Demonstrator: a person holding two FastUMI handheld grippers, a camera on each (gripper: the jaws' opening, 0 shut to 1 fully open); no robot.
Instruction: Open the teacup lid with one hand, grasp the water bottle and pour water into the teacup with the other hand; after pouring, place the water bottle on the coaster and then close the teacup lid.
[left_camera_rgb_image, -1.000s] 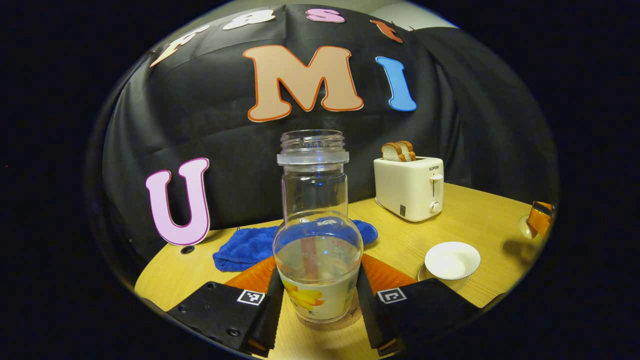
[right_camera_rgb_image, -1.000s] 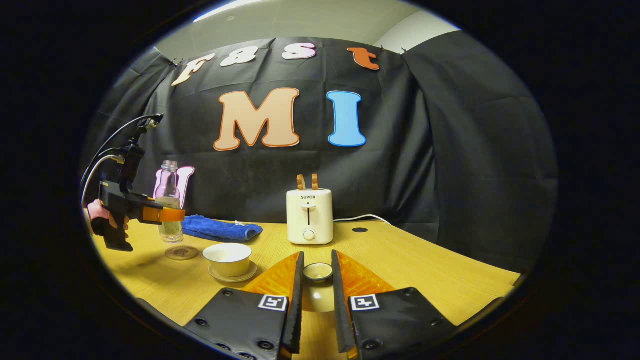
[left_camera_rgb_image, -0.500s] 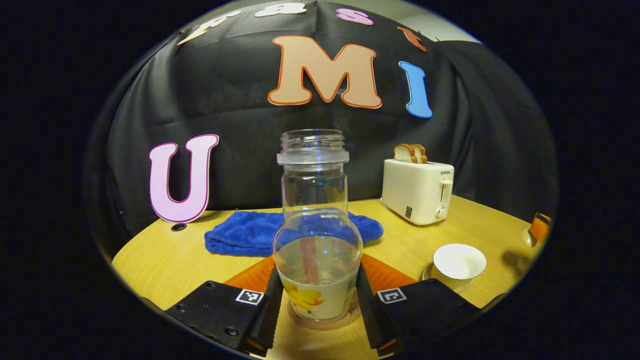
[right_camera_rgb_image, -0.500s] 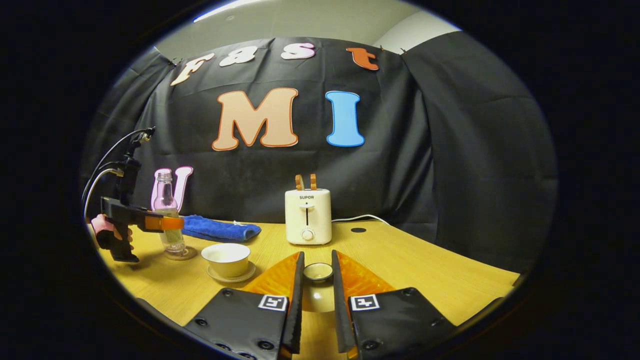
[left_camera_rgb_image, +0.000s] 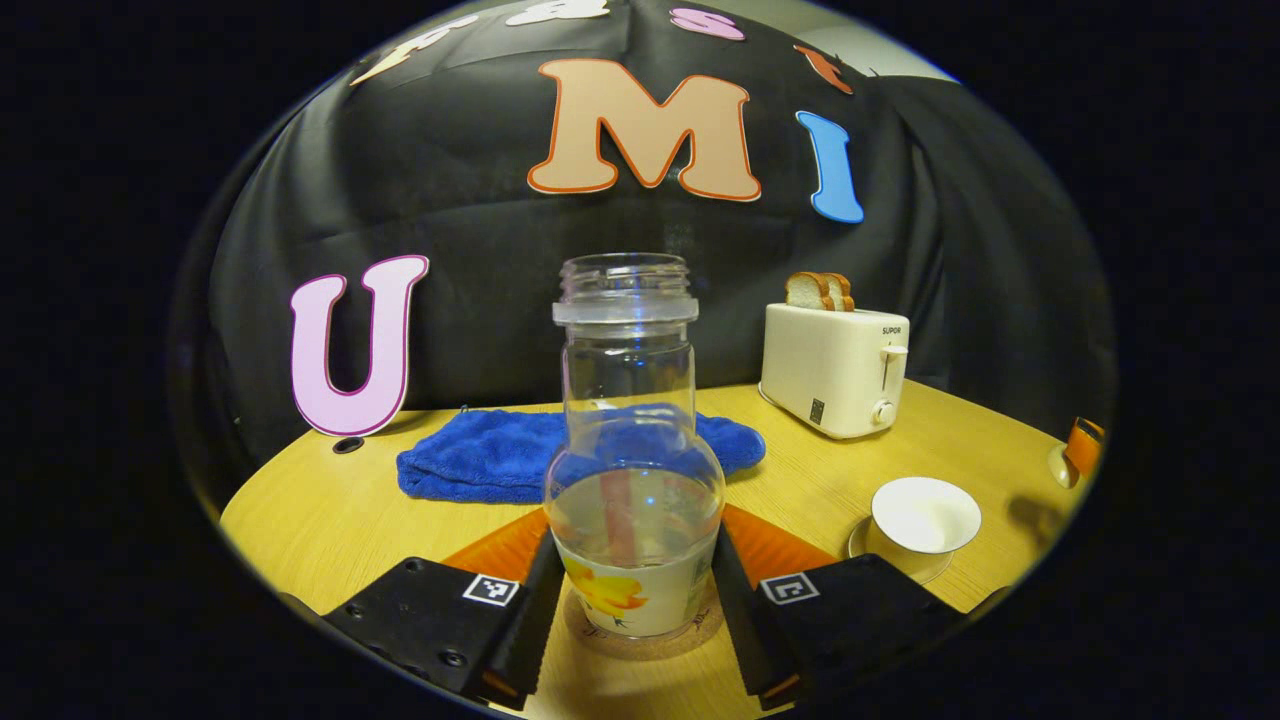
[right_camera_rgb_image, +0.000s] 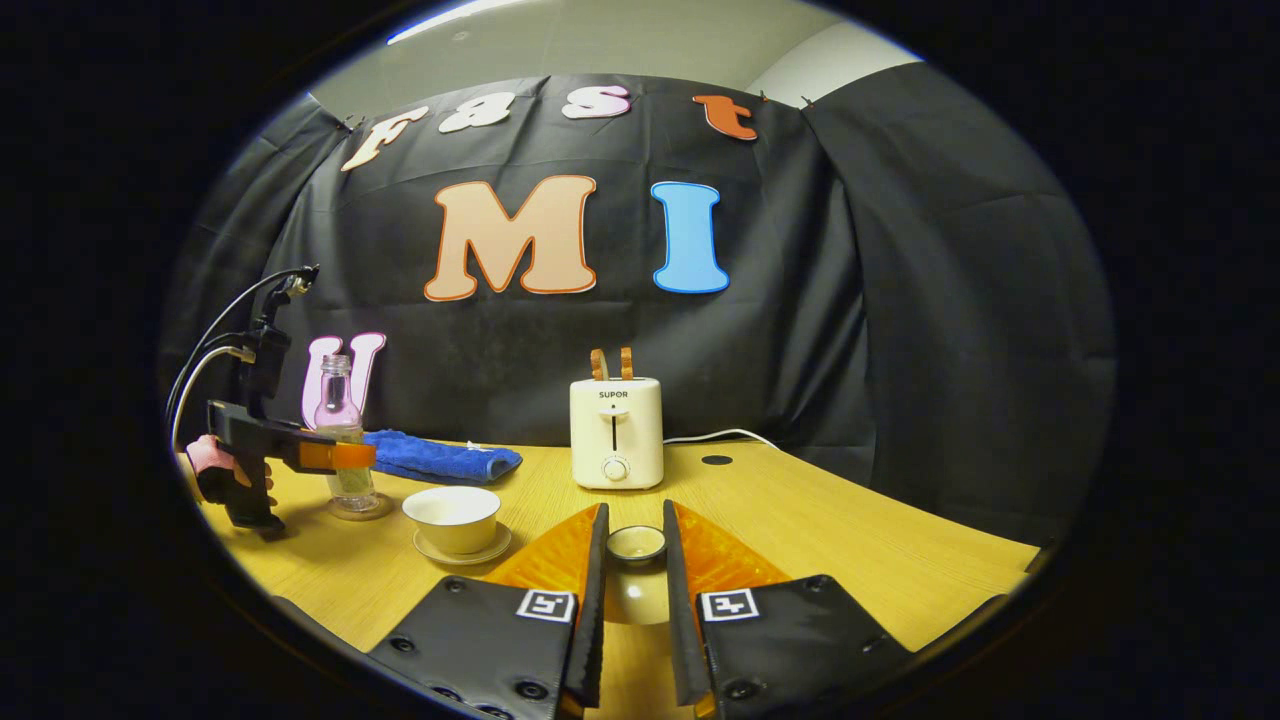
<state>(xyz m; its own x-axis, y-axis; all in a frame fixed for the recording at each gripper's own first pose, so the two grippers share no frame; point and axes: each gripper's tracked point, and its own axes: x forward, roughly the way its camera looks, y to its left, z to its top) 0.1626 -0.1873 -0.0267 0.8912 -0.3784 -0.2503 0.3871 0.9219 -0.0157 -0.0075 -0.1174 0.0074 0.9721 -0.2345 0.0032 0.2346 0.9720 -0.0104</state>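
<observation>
Standing upright on its coaster (left_camera_rgb_image: 640, 640), the uncapped water bottle (left_camera_rgb_image: 632, 470) is pinched by the left gripper (left_camera_rgb_image: 635, 600) jaws.
Water part-fills the bottle; the teacup (left_camera_rgb_image: 924, 518) sits uncovered on the bench (left_camera_rgb_image: 320, 510), its lid (right_camera_rgb_image: 636, 545) pinched between the right gripper (right_camera_rgb_image: 630, 590) jaws.

Obstacles, left gripper view: water bottle (left_camera_rgb_image: 634, 470) upright on coaster (left_camera_rgb_image: 640, 635), flanked close by both fingers of left gripper (left_camera_rgb_image: 634, 640); blue towel (left_camera_rgb_image: 560, 462) just behind; toaster (left_camera_rgb_image: 836, 368) back right; uncovered teacup (left_camera_rgb_image: 924, 520) on saucer front right. Free room: bare table (left_camera_rgb_image: 330, 520) left of bottle, plus strip btwn bottle and teacup. Right gripper view: open tabletop right of toaster, no obstacles to table edge.
</observation>
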